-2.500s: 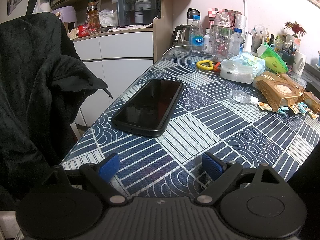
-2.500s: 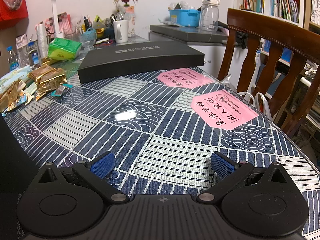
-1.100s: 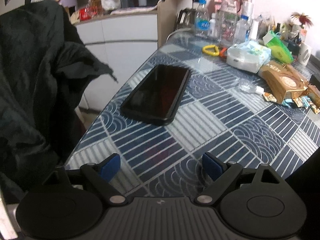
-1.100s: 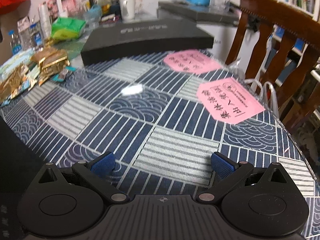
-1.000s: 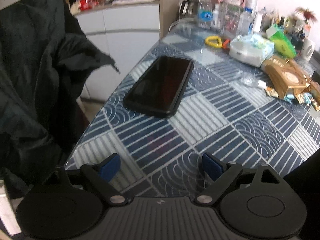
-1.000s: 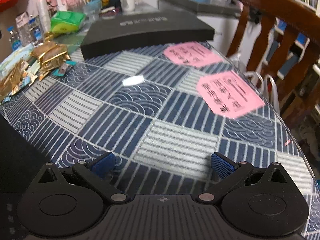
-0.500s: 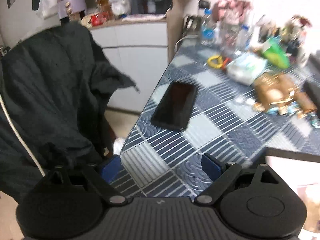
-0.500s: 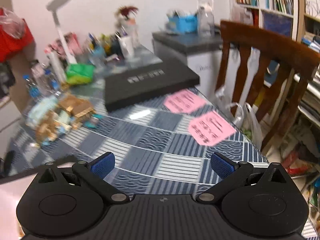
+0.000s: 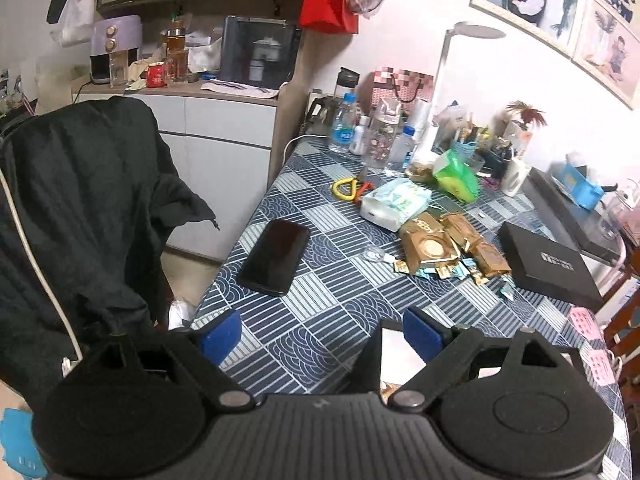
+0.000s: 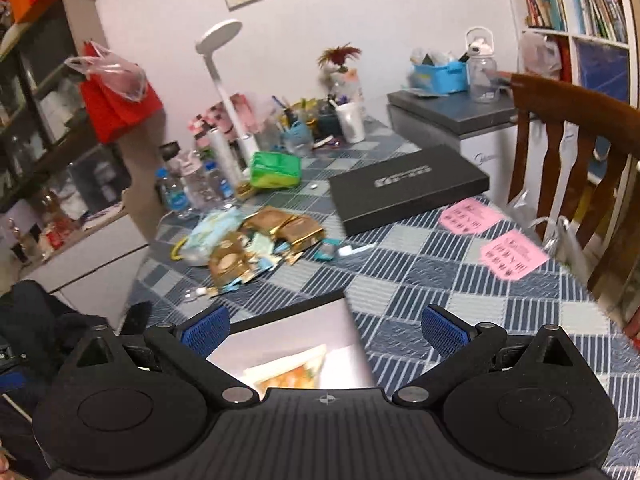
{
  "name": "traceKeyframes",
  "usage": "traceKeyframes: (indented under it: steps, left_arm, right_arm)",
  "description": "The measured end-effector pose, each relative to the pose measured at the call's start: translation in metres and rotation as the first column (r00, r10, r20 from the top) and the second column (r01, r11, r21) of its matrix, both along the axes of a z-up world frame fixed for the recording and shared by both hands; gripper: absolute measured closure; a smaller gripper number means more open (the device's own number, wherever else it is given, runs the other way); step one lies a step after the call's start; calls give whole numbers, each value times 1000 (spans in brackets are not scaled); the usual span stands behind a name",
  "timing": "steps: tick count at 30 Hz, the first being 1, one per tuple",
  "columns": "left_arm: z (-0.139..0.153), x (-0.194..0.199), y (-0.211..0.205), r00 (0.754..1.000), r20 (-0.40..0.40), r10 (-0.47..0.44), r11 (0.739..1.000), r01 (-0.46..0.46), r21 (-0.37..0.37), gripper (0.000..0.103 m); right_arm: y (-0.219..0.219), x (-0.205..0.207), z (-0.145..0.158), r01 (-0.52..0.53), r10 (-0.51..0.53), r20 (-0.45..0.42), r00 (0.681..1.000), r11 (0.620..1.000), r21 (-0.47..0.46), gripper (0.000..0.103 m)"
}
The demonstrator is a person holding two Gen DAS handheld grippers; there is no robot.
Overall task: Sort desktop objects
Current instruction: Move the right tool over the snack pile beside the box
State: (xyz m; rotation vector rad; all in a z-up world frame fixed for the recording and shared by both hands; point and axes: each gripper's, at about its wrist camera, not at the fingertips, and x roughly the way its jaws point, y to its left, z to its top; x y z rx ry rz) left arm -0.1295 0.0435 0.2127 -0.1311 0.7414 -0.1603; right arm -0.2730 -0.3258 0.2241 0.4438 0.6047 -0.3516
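Blue and white patterned cloth covers the desk (image 9: 328, 292), which stands against a pale wall with framed pictures. On it lies one black phone (image 9: 276, 256), screen dark, near the left edge and apart from the other things. Beyond it are one yellow ring-shaped thing (image 9: 345, 189), one white and green tissue pack (image 9: 394, 202) and one bright green pack (image 9: 456, 178). In the middle lies a loose heap of gold foil packets (image 9: 428, 246) with small wrapped sweets around them (too many and too small to count). One flat black box (image 9: 548, 266) lies toward the right edge, and two pink notes (image 10: 494, 238) lie nearer along that same edge. Several clear water bottles (image 9: 344, 128) and one white lamp (image 10: 224, 80) stand at the far edge.

At the near edge lies a tablet or book with a pale cover (image 10: 296, 352); I cannot tell which.

Left tongs (image 9: 322, 332) hang above the near left corner, spread wide, holding nothing. Right tongs (image 10: 325, 330) hang above the near edge, also spread wide and empty, with the pale cover under them. A chair with dark cloth (image 9: 84, 208) stands by the left edge, and one wooden chair (image 10: 576, 152) by the right.
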Motion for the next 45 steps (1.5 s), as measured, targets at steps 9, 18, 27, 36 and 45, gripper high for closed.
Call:
traceKeyframes:
  steps: [9,18,27,36,45]
  left_arm:
    - [13,-34,-7,995,35,-95,992,92,83,0]
    - [40,-61,-23,992,92,-87,985,73,154,0]
    - [59,-66,-37,991,94,-97,989,85,125,0]
    - [53,-64,-44,996,50,-75,987,67,145,0]
    - [47,-71,-53,996,25,-87,983,82,163,0]
  right_arm:
    - [39,-2,17,-18,19,16,1000,999,-46,0]
    - [47,1,32,-5,8,47,999,997,-80,0]
    - [43,25,63,-50,59,78,995,992,-111,0]
    - [36,48,65,-83,88,44,995,991,-108,0]
    - [38,64,55,-111,112,11,994,990,-93,0]
